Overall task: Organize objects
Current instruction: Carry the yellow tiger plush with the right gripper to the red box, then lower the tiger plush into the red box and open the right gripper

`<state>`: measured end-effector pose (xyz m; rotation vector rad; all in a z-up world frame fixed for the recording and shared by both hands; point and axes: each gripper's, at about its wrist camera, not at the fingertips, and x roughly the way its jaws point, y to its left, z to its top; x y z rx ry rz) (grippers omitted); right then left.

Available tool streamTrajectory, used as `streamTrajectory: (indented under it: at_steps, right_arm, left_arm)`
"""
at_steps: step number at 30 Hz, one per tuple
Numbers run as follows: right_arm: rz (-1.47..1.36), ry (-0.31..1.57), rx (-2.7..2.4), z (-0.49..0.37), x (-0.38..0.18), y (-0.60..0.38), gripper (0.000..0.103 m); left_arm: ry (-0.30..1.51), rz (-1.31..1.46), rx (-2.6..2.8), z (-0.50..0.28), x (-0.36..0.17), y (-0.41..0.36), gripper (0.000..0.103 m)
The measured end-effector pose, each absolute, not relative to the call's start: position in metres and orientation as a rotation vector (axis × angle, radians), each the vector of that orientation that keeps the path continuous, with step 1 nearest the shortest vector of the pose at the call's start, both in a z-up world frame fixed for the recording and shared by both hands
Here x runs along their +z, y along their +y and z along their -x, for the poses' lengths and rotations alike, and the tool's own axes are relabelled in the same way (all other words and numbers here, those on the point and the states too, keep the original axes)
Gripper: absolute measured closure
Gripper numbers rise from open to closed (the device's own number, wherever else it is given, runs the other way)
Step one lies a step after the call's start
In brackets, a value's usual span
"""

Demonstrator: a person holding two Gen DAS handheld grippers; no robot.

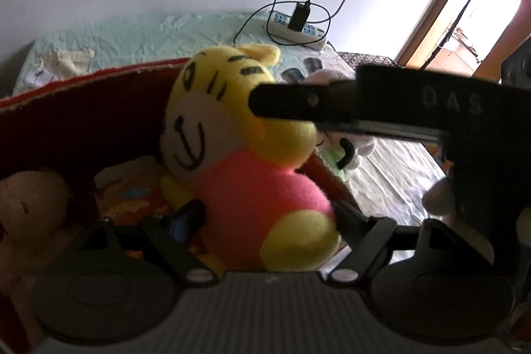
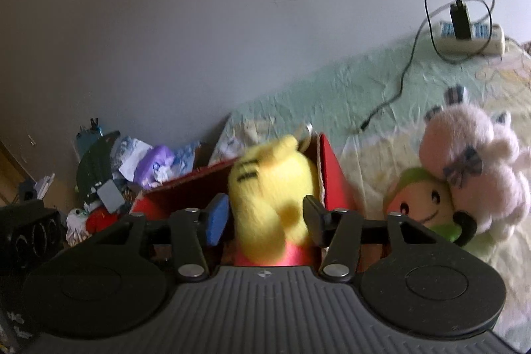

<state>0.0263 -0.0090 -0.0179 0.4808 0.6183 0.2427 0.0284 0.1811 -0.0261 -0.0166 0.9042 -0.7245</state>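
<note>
- Toys first: you have three soft toys plain to see, the tiger (image 1: 229, 135), a pink sheep (image 2: 474, 161) and a round green-and-orange doll (image 2: 421, 204); a fourth pale plush shape (image 1: 30, 204) shows blurred in the box's left corner.
- One red box (image 1: 83, 108) stands on the bed (image 1: 149, 29), its flaps up.
- One white power strip (image 2: 474, 37) lies near the wall with one black charger (image 2: 459, 17) plugged in and its cable looped around.
- Two grippers are in your hands.
- The tiger has a yellow head with black stripes, a white smiling muzzle, a pink body and yellow feet. It sits upright inside the red box, against the right wall.
- The sheep and the doll lie touching each other on the bed, outside the box to its right.
- Your left gripper (image 1: 262, 214) straddles the tiger's lower body with its jaws wide; I cannot tell whether the pads press the plush.
- Your right gripper (image 2: 265, 214) is around the tiger's head from behind. Its blue pad (image 2: 217, 219) and black finger (image 2: 315, 213) sit against the yellow plush on both sides, clenched on it.
- A pile of clutter (image 2: 126, 171) lies left of the box, against the wall.
</note>
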Motion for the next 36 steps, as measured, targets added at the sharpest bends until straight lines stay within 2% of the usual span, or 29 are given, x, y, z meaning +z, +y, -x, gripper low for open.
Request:
streamTrajectory:
  at_steps: [7,13,24,36]
  right_arm:
    - [-0.412,0.646,0.236,-0.035,-0.025,0.000,0.070]
    - [-0.431,0.663,0.209,-0.036,-0.033,-0.007,0.071]
    - [-0.471,0.662,0.213,-0.034,-0.040,-0.014,0.073]
    - [-0.466,0.648,0.223,-0.031,-0.042,-0.013,0.073]
  left_arm:
    - [0.917,-0.014,-0.723,-0.028,-0.032,0.175,0.022]
    - [0.927,-0.049,-0.693,-0.030,-0.034,0.168,0.022]
    - [0.963,-0.073,-0.641,-0.037,-0.038,0.162,0.015]
    - [0.996,-0.048,-0.619,-0.038,-0.040,0.163,0.015]
